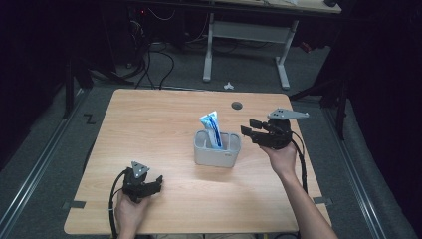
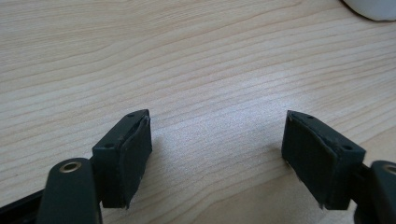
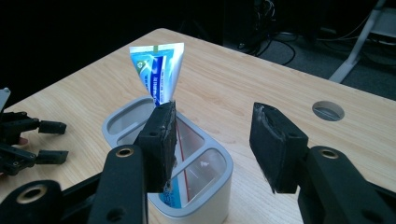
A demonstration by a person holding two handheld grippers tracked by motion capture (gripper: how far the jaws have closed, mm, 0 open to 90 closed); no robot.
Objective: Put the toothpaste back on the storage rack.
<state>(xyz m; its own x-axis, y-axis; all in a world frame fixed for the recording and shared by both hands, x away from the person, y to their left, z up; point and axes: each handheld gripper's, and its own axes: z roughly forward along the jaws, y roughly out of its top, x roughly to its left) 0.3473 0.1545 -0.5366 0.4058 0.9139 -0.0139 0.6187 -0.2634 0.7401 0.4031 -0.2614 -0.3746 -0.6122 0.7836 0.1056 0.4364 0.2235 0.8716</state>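
A blue and white toothpaste tube [image 1: 211, 128] [image 3: 158, 72] stands upright, crimped end up, in a grey divided holder [image 1: 217, 155] [image 3: 211, 190] at the table's middle. My right gripper [image 1: 249, 127] [image 3: 212, 140] hovers just right of the holder, pointing left at it, jaws open with nothing between them. My left gripper [image 1: 158, 182] [image 2: 217, 156] rests low over the wood near the front left, open and empty. In the right gripper view the left gripper [image 3: 49, 140] shows at the far left edge.
The wooden table [image 1: 149, 124] has a round cable hole [image 1: 237, 105] [image 3: 328, 110] behind the holder. A white desk frame [image 1: 246, 35] and cables stand on the floor beyond the far edge. The holder's rim [image 2: 373, 7] shows at the top right of the left gripper view.
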